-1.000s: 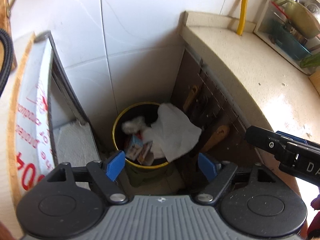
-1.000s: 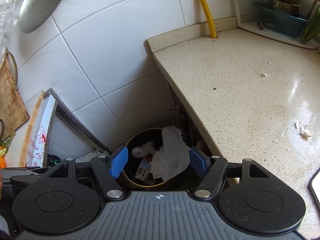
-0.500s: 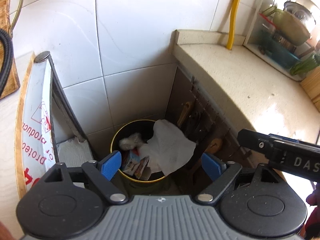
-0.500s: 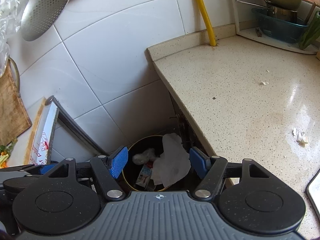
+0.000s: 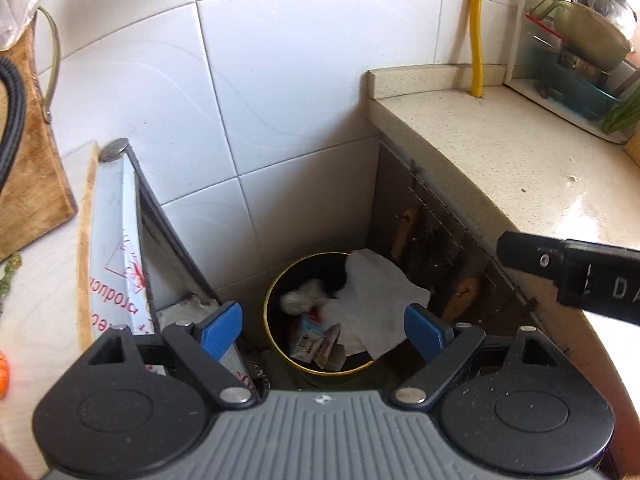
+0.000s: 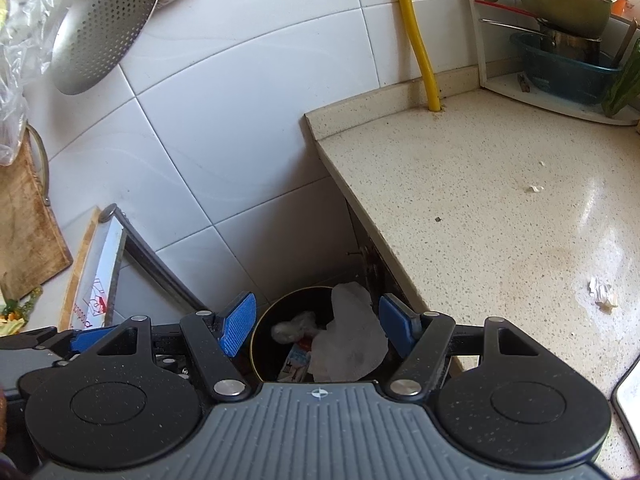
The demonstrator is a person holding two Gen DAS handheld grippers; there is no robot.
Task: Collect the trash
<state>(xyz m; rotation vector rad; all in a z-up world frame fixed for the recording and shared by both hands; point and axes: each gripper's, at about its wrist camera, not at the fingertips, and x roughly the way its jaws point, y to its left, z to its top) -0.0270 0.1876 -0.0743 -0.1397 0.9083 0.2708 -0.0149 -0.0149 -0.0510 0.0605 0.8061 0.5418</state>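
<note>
Where speckled stone ends — round yellow-rimmed bin, crumpled tissue

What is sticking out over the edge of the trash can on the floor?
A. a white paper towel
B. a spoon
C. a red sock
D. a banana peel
A: a white paper towel hangs over the rim of the trash can.
</note>
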